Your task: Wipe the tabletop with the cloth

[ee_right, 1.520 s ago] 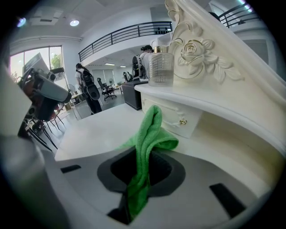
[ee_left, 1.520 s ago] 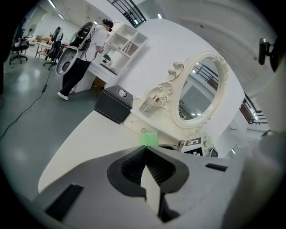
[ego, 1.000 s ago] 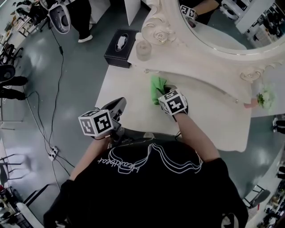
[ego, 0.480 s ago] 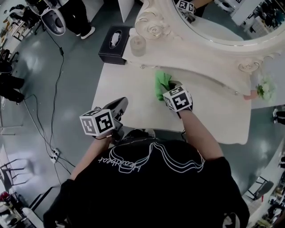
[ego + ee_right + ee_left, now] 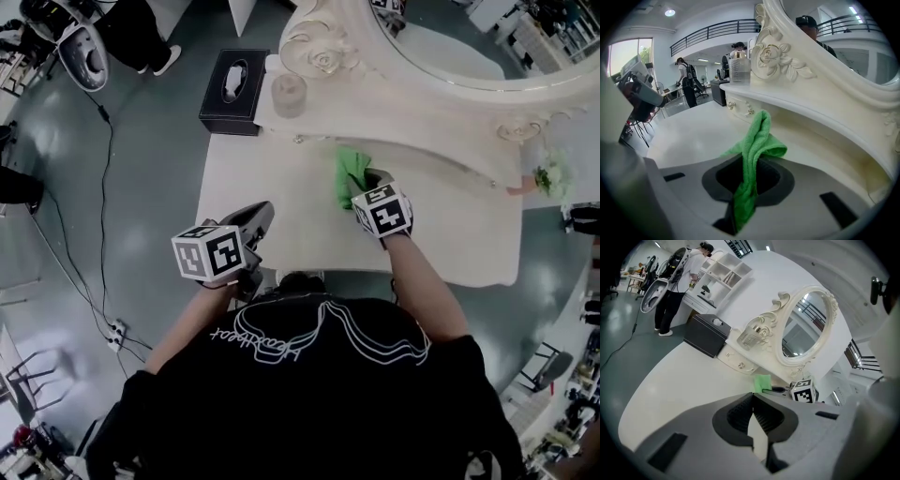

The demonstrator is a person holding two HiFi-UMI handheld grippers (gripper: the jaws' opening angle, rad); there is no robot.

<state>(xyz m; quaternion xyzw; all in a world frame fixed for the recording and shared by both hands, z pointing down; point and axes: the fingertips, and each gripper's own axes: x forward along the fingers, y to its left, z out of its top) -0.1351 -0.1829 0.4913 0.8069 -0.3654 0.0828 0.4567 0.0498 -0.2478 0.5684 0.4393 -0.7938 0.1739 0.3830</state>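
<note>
The right gripper [image 5: 366,187] holds a green cloth [image 5: 348,172] on the desk [image 5: 281,178] near its back edge, below the mirror [image 5: 450,56]. Only the right gripper view shows its jaws clamped on a fold of the cloth. The left gripper [image 5: 255,217] hovers over the desk's front left corner; its own view shows its jaws together and empty.

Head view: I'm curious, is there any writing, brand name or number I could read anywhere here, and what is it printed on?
"Heartbeat": my best reading of the white cursive, upside down in the head view, on the person's black shirt.
Left marker cube and right marker cube: black-and-white square patterns only, no letters or numbers.
Black tissue box: no print that can be read.
</note>
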